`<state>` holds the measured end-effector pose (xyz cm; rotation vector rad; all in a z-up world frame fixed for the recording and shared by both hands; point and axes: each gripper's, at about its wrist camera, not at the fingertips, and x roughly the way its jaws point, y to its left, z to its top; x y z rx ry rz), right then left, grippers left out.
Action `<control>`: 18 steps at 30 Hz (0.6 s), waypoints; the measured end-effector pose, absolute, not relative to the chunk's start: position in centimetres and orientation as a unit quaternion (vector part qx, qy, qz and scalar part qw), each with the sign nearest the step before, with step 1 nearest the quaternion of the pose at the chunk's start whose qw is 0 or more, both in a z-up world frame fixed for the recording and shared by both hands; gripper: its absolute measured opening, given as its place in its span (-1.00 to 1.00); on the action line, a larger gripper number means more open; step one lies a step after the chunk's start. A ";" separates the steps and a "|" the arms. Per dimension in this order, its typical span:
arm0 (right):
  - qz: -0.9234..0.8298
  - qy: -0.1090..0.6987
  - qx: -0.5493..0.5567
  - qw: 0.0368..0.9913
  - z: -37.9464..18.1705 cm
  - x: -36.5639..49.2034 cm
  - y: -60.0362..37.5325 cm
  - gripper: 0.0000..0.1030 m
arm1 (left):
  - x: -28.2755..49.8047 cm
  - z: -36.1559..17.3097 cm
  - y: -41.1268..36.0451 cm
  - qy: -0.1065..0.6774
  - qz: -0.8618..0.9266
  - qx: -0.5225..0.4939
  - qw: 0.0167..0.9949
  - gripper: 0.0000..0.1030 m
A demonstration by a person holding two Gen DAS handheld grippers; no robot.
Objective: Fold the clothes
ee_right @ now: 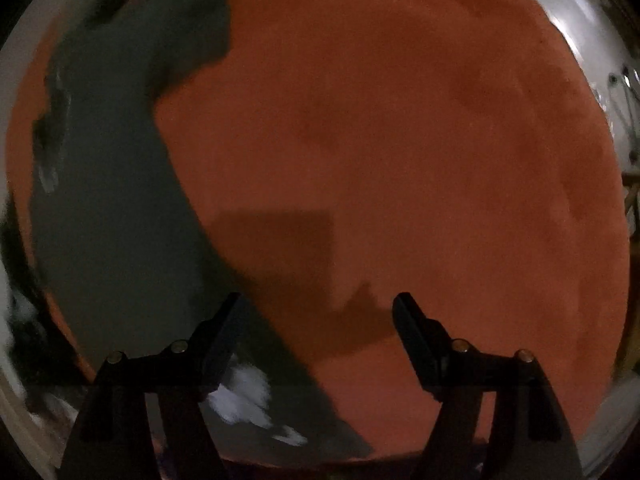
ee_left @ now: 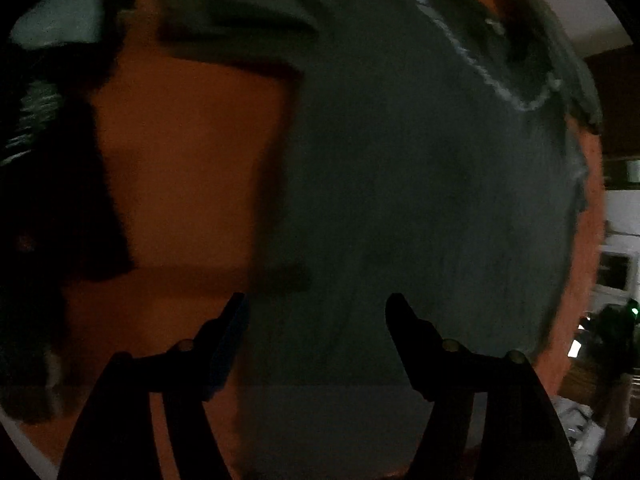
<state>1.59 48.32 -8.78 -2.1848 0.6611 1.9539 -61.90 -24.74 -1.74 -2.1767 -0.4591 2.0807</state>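
Orange-red cover (ee_right: 400, 140): largest surface, fills most of the right wrist view and shows to the left of the garment in the left wrist view. Dim light, both views blurred

Grey garment (ee_left: 420, 200): lies spread flat on the orange-red cover. In the left wrist view its long axis runs from bottom centre up toward the top of the picture; a sleeve-like flap (ee_left: 240, 12) branches off to the left near the top. A pale trim line (ee_left: 480, 64) crosses its upper right part. In the right wrist view the same garment (ee_right: 112, 200) occupies the left side, its straight edge slanting down and rightward to the bottom

White patch (ee_right: 244, 396) on the garment near the bottom of the right wrist view; too blurred to tell what it is

Dark clothes (ee_left: 60, 160) at far left edge, apart from the garment; kind unclear. No containers identifiable

Left gripper (ee_left: 316, 304): fingers wide apart, nothing between them, above the garment's lower part

Right gripper (ee_right: 318, 304): fingers wide apart, empty, over the garment's edge and bare cover
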 end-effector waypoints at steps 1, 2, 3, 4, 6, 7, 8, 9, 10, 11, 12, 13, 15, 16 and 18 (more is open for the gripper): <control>0.656 0.229 -0.716 0.071 -8.1 0.5 48.7 0.45 | -62.3 -2.2 -24.4 -0.171 0.682 -0.709 0.058 0.38; 0.671 0.238 -0.699 0.065 -7.3 -0.8 48.7 0.45 | -62.6 -2.6 -24.0 -0.189 0.684 -0.702 0.068 0.38; 0.687 0.245 -0.682 0.053 -6.7 -2.1 48.4 0.45 | -63.0 -3.2 -23.6 -0.207 0.687 -0.691 0.085 0.38; 0.705 0.252 -0.662 0.037 -6.3 -3.4 47.9 0.45 | -63.3 -3.6 -23.2 -0.217 0.692 -0.681 0.099 0.38; 0.752 0.240 -0.614 -0.012 -5.9 -5.8 46.2 0.45 | -63.8 -4.4 -22.6 -0.222 0.714 -0.655 0.110 0.38; 0.773 0.231 -0.589 -0.038 -5.8 -7.0 45.3 0.45 | -64.1 -4.6 -22.4 -0.221 0.723 -0.646 0.102 0.38; 0.794 0.219 -0.565 -0.051 -5.8 -7.7 44.3 0.45 | -64.2 -4.9 -22.3 -0.224 0.729 -0.639 0.096 0.38; 0.814 0.205 -0.541 -0.060 -6.0 -8.3 43.3 0.45 | -64.2 -5.3 -22.2 -0.231 0.731 -0.635 0.093 0.38; 0.818 0.205 -0.534 -0.068 -6.4 -8.9 42.6 0.45 | -64.3 -5.7 -22.1 -0.237 0.732 -0.633 0.088 0.38; 0.817 0.211 -0.532 -0.076 -6.8 -9.5 41.9 0.45 | -64.6 -6.0 -21.8 -0.240 0.733 -0.632 0.082 0.38; 0.820 0.207 -0.526 -0.086 -6.7 -10.3 40.8 0.45 | -65.2 -6.0 -21.5 -0.241 0.736 -0.628 0.078 0.38; 0.825 0.200 -0.519 -0.097 -6.3 -11.2 39.5 0.45 | -65.4 -6.1 -21.2 -0.239 0.741 -0.623 0.075 0.38; 0.835 0.174 -0.510 -0.116 -5.7 -13.1 36.8 0.45 | -66.1 -6.3 -20.4 -0.216 0.753 -0.617 0.073 0.38; 0.839 0.151 -0.508 -0.123 -5.3 -14.2 35.3 0.45 | -66.3 -6.2 -20.8 -0.204 0.756 -0.617 0.076 0.38; 0.840 0.102 -0.516 -0.133 -5.4 -17.7 32.2 0.45 | -66.8 -6.1 -20.5 -0.190 0.762 -0.614 0.074 0.38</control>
